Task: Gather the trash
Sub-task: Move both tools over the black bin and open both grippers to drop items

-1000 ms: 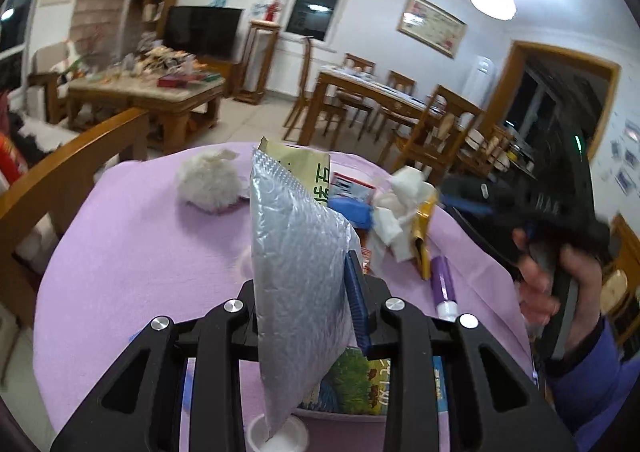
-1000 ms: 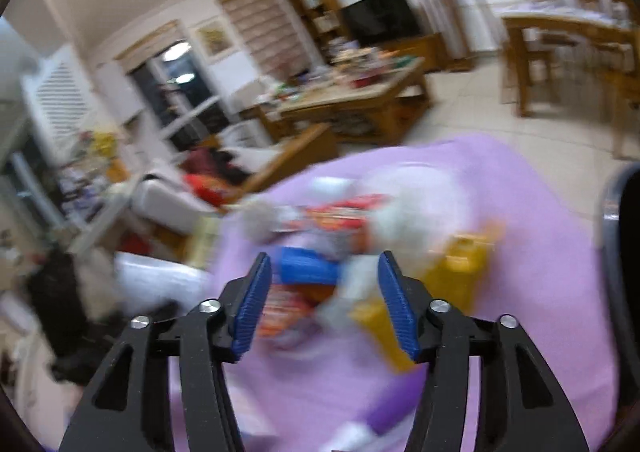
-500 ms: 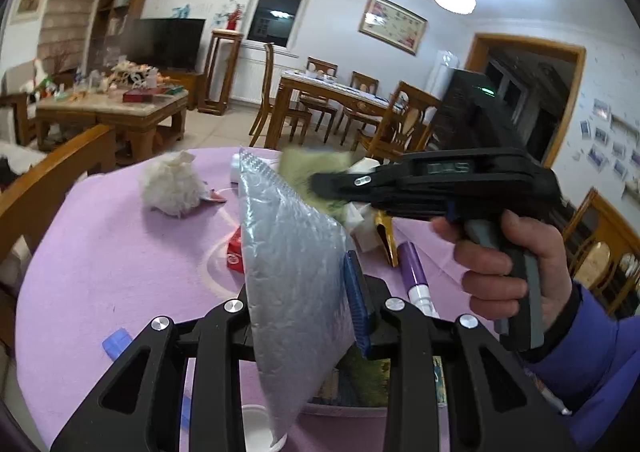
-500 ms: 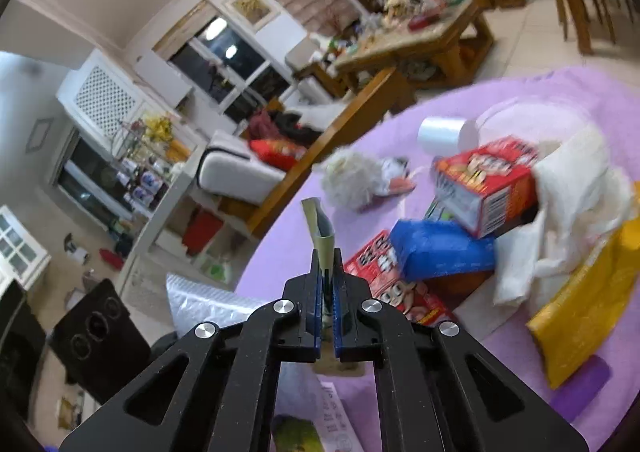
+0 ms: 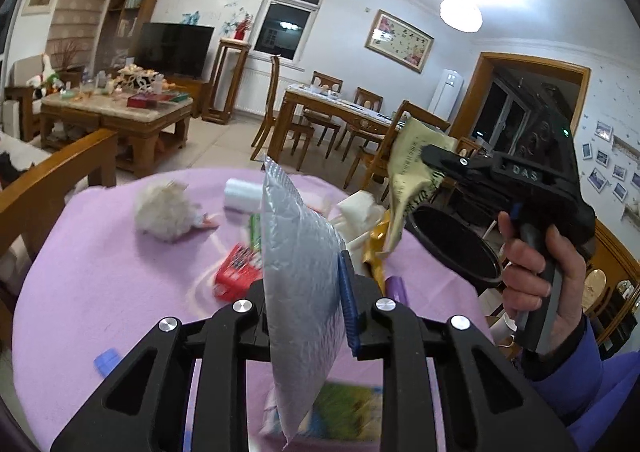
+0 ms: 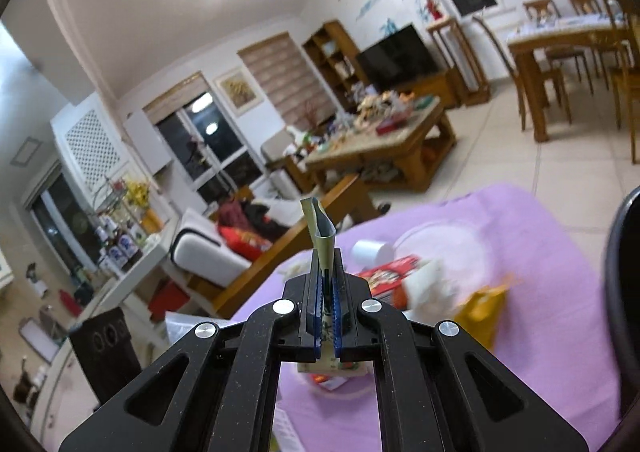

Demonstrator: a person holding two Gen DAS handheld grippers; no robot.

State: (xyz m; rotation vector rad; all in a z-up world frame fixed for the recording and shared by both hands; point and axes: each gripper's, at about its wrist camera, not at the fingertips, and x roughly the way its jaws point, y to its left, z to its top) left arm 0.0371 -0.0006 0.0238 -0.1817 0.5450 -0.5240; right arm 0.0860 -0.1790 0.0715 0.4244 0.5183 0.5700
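Partly blurred: box [image 5: 235, 275] behind silver pouch [image 5: 301, 264].

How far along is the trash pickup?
Nothing looks binned yet. In hand: the left claw grips a silver bag, and the right claw pinches a yellow-green wrapper. Left on the purple table: red box, tissue wad, yellow packet.

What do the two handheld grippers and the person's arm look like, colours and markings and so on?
Both the left gripper and the right gripper are matte black frames with silver screw heads and ribbed blue finger pads. The right one has a pistol handle, raised lettering "DAS" and a small green light. The bare hand gripping it comes from a purple-blue sleeve.
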